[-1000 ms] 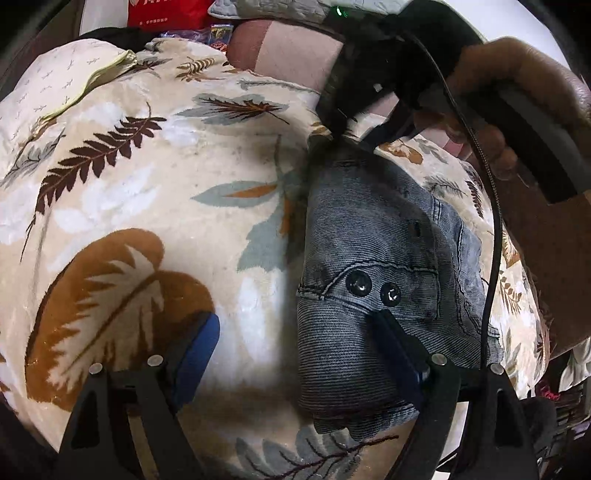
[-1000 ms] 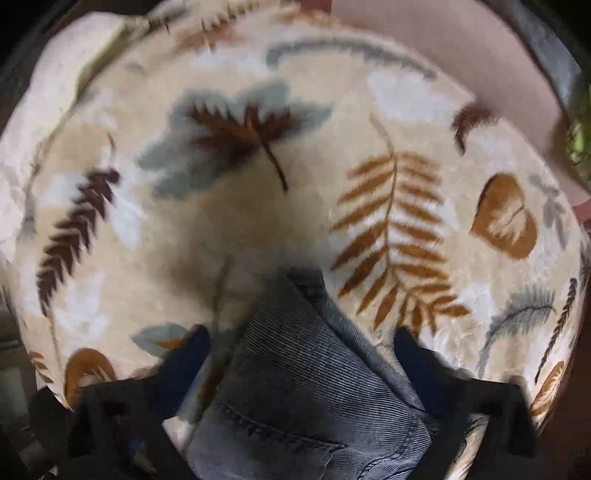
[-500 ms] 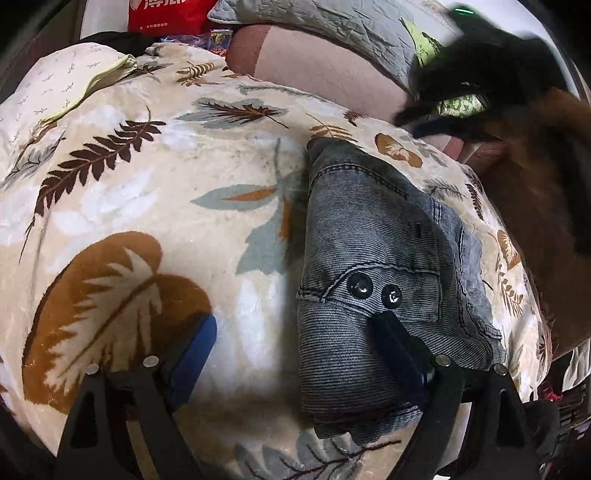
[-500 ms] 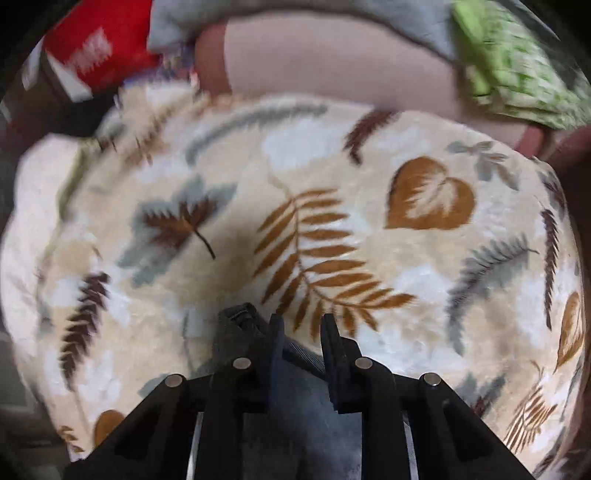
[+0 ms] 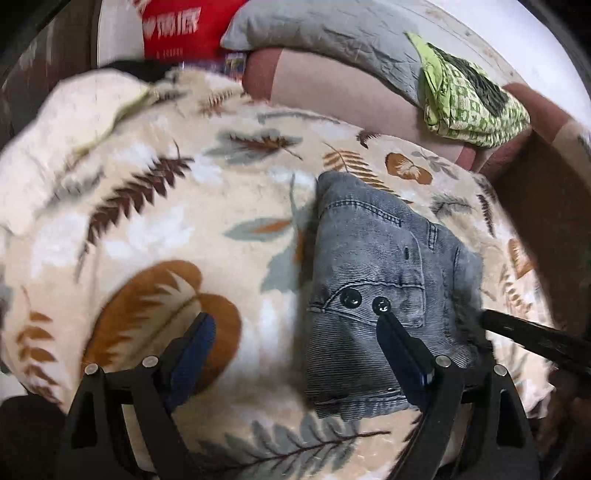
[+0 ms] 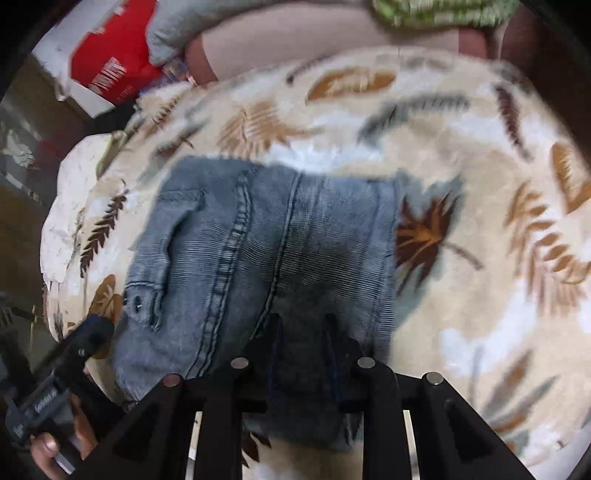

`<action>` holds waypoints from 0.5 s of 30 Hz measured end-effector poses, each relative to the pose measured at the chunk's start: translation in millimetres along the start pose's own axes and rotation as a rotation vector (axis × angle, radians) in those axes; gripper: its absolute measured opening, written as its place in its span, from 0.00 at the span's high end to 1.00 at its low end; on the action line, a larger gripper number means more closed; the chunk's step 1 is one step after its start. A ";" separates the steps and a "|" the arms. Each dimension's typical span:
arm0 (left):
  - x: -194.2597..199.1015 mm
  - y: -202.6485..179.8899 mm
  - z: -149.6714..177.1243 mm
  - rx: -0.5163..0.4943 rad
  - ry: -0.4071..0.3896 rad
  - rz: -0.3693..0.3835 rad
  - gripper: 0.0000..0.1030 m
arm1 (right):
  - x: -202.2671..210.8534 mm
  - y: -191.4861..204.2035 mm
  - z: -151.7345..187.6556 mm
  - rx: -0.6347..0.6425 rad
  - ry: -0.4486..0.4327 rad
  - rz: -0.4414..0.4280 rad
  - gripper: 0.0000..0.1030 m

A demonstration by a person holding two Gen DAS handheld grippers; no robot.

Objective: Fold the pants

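The grey-blue denim pants [image 5: 373,280] lie folded into a compact bundle on the leaf-print blanket [image 5: 155,229]; two dark buttons show near the front. My left gripper [image 5: 295,332] is open and empty, its right finger [image 5: 402,350] over the bundle's near edge. In the right wrist view the pants [image 6: 258,251] fill the middle. My right gripper [image 6: 301,332] hovers over their near edge with jaws close together; nothing is seen held between them. The left gripper's tip also shows in the right wrist view [image 6: 88,332].
A red box [image 5: 188,26], a grey pillow [image 5: 332,40] and a green patterned cloth [image 5: 469,99] lie at the back against a pink-brown cushion [image 5: 332,92]. The blanket's edge drops off at the left [image 6: 59,229].
My right gripper has pulled away from the far end of the pants, shut its jaws and swung round to the bundle's near side. My left gripper has barely moved.
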State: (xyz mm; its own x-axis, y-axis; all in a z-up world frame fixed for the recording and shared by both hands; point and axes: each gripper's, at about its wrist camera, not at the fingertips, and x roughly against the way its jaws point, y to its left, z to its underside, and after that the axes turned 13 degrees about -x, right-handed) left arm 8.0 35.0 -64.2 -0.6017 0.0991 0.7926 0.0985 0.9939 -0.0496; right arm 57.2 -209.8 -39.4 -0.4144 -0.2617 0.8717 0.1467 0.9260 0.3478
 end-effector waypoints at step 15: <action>-13.3 -14.7 7.4 -0.083 0.116 -0.068 0.13 | -22.3 -20.1 56.5 0.073 0.006 0.030 0.18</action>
State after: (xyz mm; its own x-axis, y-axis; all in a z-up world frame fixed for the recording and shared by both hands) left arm 8.7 19.5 -78.5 -0.5144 0.0207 0.8573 0.1285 0.9903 0.0532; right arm 12.7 -207.3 -85.4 -0.4053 -0.2348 0.8835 0.0933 0.9508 0.2955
